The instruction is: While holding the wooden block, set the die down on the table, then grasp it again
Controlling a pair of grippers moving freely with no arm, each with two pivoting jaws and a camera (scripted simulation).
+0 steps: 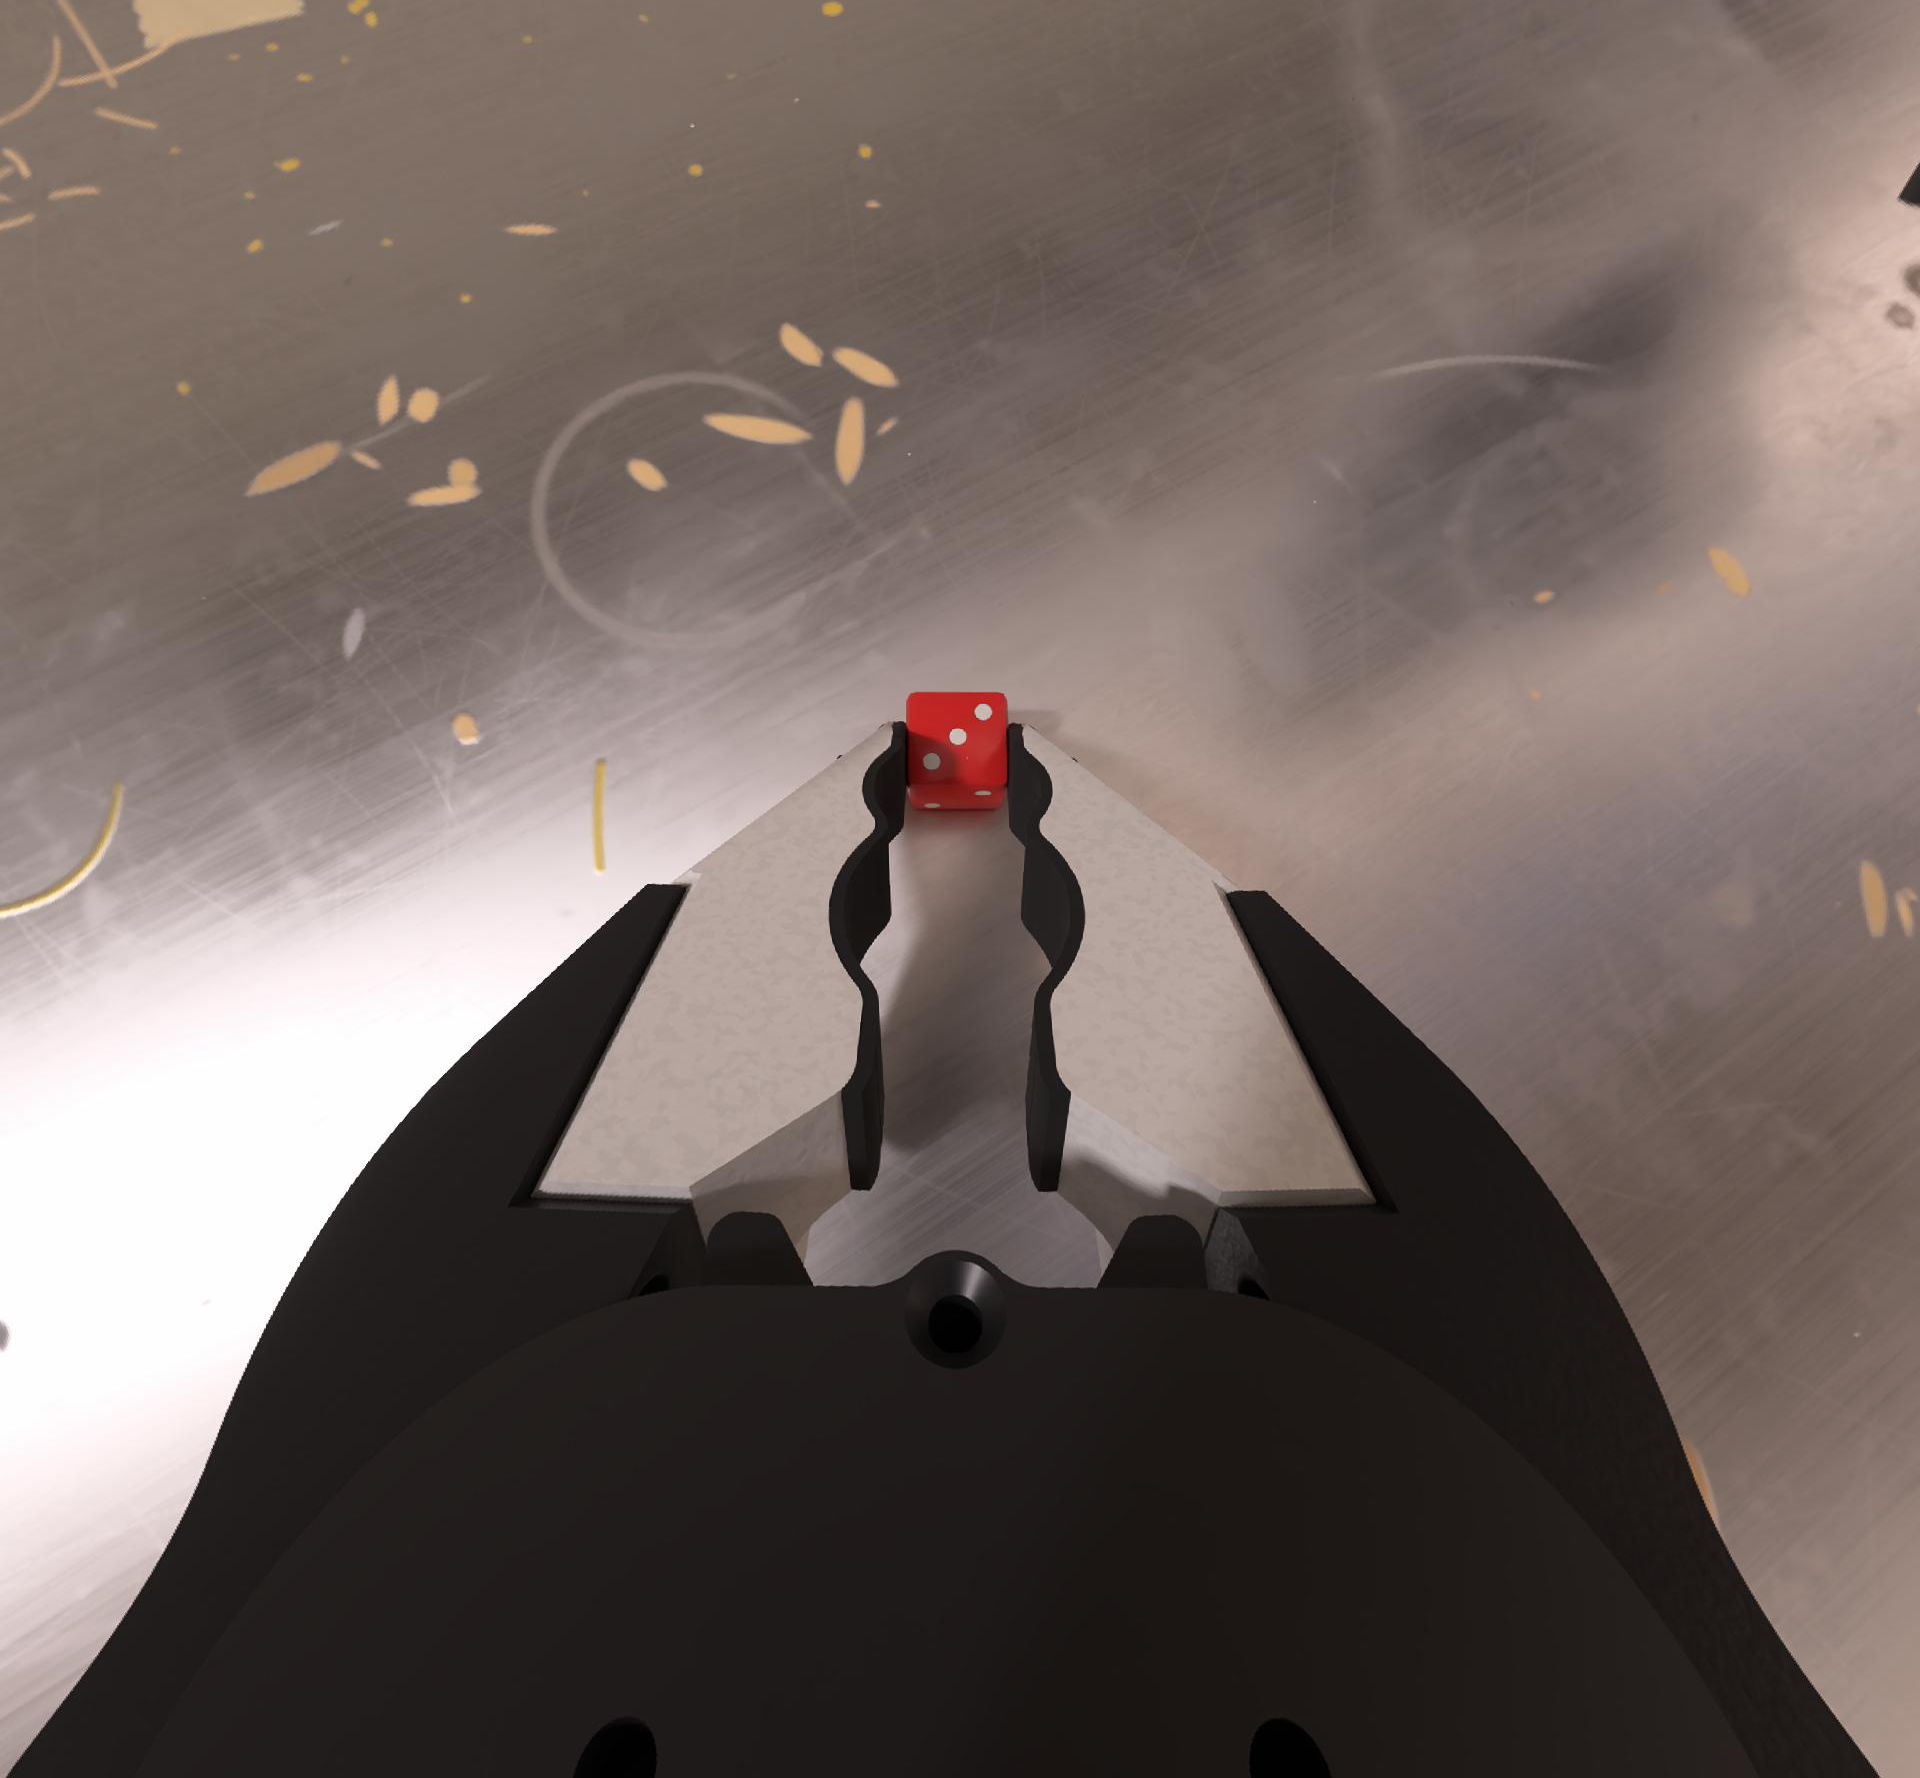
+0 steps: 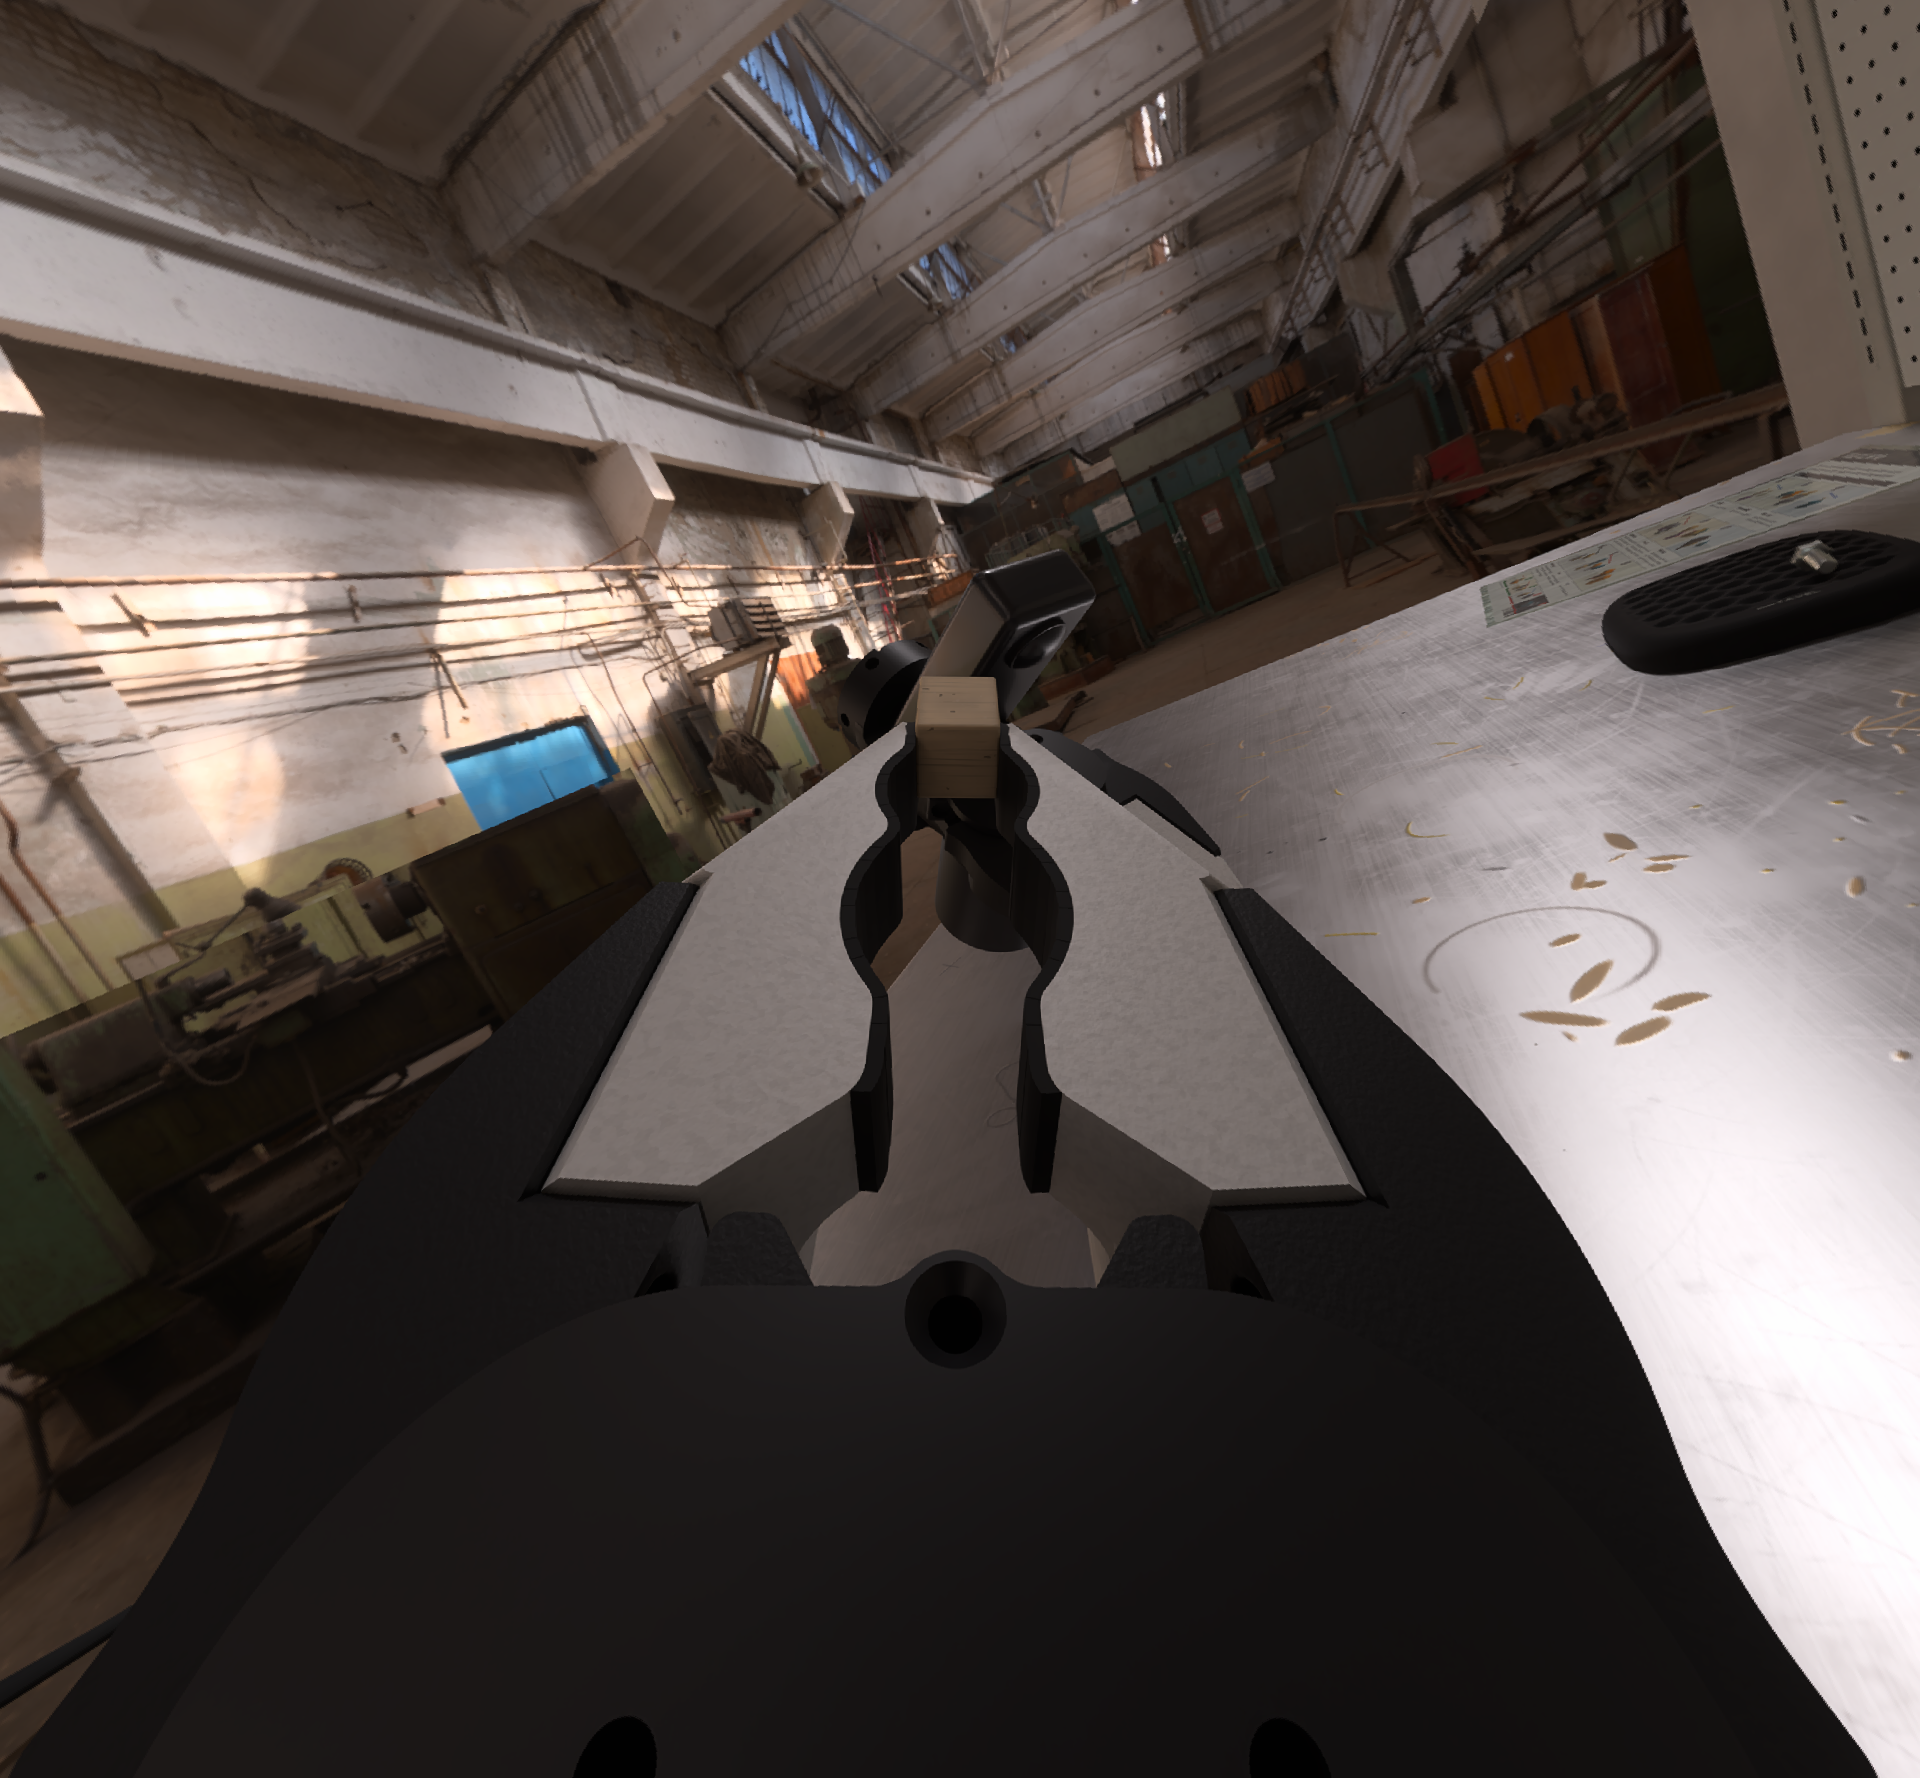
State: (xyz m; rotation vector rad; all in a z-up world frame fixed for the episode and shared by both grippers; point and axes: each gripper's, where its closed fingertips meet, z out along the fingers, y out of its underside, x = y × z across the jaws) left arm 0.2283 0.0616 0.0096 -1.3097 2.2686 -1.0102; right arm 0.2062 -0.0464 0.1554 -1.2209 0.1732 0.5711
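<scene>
In the left wrist view, a small red die [image 1: 957, 741] with white pips sits between the tips of my left gripper [image 1: 957, 760]. Both fingers press its sides, low over the scratched metal table [image 1: 1351, 585]; I cannot tell whether it touches the surface. In the right wrist view, my right gripper [image 2: 956, 752] is shut on a pale wooden block [image 2: 956, 736] and holds it in the air beyond the table's left edge. The left gripper [image 2: 1023, 632] shows just behind the block, partly hidden by it.
The metal table [image 2: 1558, 1209] carries wood shavings and scratch rings. A black honeycomb pad [image 2: 1756, 616] with a small metal bolt [image 2: 1813, 552] on it lies at the far right. A white pegboard panel [image 2: 1860, 118] stands behind it. A workshop hall lies beyond the table.
</scene>
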